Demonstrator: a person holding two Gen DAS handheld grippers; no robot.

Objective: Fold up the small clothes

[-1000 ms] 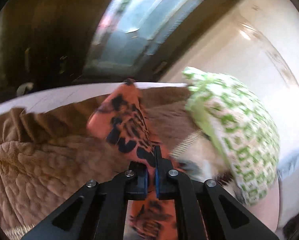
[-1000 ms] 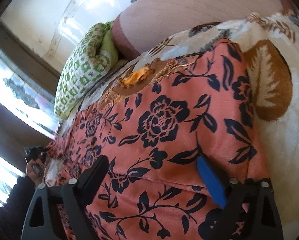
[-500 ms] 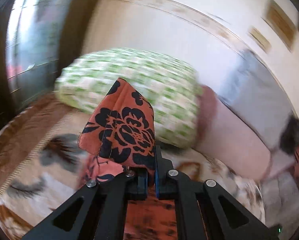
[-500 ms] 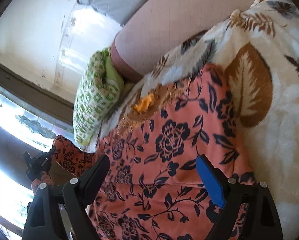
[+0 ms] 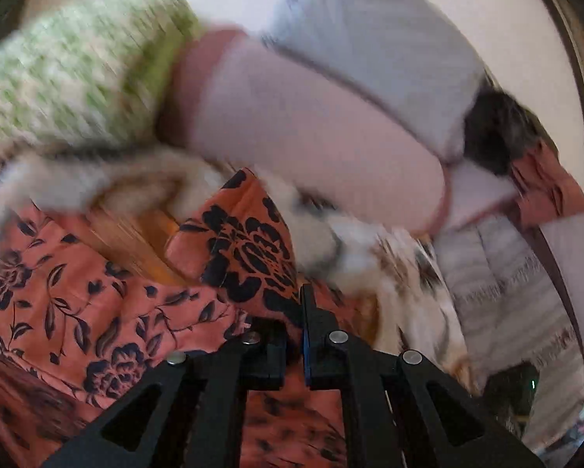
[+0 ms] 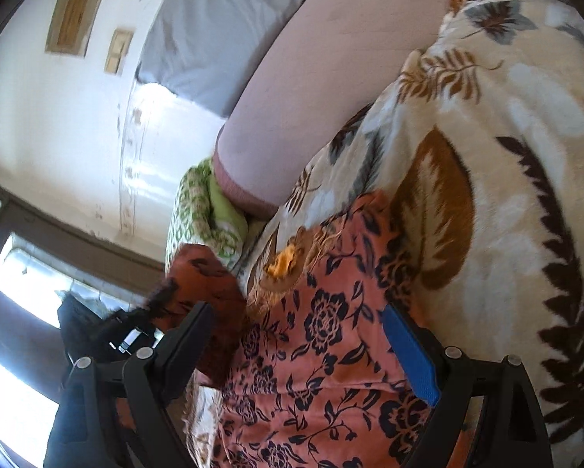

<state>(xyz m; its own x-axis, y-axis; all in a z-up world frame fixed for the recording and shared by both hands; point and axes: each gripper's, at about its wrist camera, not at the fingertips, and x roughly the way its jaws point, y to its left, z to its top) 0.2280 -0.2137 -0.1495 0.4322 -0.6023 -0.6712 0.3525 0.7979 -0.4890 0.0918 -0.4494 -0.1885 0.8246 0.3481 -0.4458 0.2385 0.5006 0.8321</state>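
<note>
Your left gripper point(image 5: 297, 312) has its jaws clamped on a corner of the salmon-orange garment printed with dark navy flowers point(image 5: 77, 304); that pinched flap point(image 5: 249, 249) stands raised above the rest, which lies flat on the cream blanket patterned with brown leaves point(image 6: 506, 156); your right gripper point(image 6: 297, 335) hovers over the cloth with its fingers wide apart, gripping nothing; the garment's long axis runs away toward the pink bolster pillow point(image 6: 331, 89); I judge the fold should carry the flap across toward the right gripper's side.

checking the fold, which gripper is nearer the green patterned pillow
Left. The left gripper, shut on the orange floral cloth, sits near the green patterned pillow; the right gripper hovers open farther down the cloth.
</note>
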